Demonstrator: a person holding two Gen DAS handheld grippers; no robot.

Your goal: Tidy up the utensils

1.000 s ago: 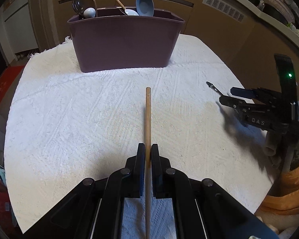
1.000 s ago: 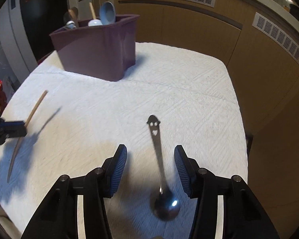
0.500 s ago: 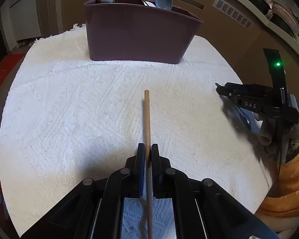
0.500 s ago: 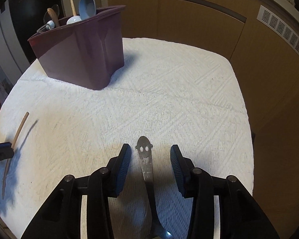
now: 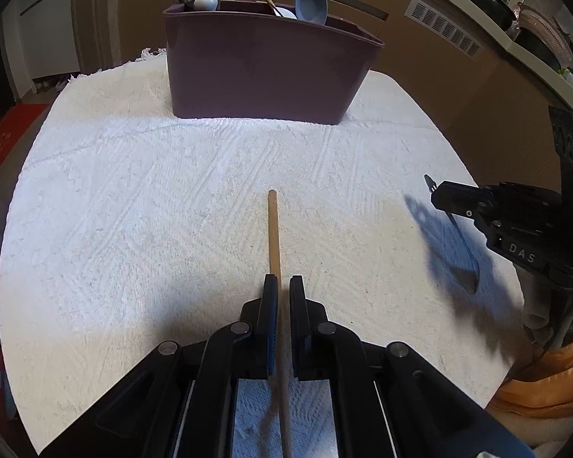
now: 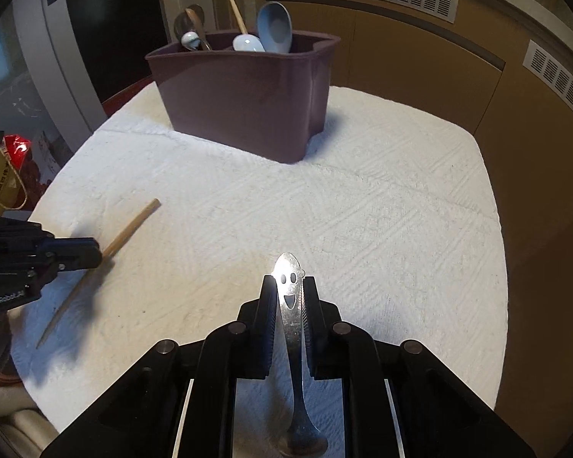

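Observation:
My left gripper (image 5: 282, 286) is shut on a wooden chopstick (image 5: 273, 229), whose tip points toward the maroon utensil caddy (image 5: 263, 65) at the far side of the white cloth. The caddy holds several spoons and ladles. My right gripper (image 6: 289, 286) is shut on a metal spoon (image 6: 290, 305) with a smiley face cut in its handle end, lifted off the cloth with the bowl hanging toward me. The right gripper (image 5: 437, 191) also shows at the right edge of the left wrist view. The left gripper (image 6: 97, 253) with the chopstick (image 6: 133, 225) shows at the left of the right wrist view.
The table is covered with a white textured cloth (image 5: 172, 198). Wooden cabinets (image 6: 420, 49) with vents stand behind the table. A red bag (image 6: 17, 149) lies off the table's left side. An orange garment (image 5: 546, 381) is at the near right.
My right gripper has closed on the smiley spoon and lifted it off the cloth. My left gripper, still holding the chopstick, has moved closer to the caddy.

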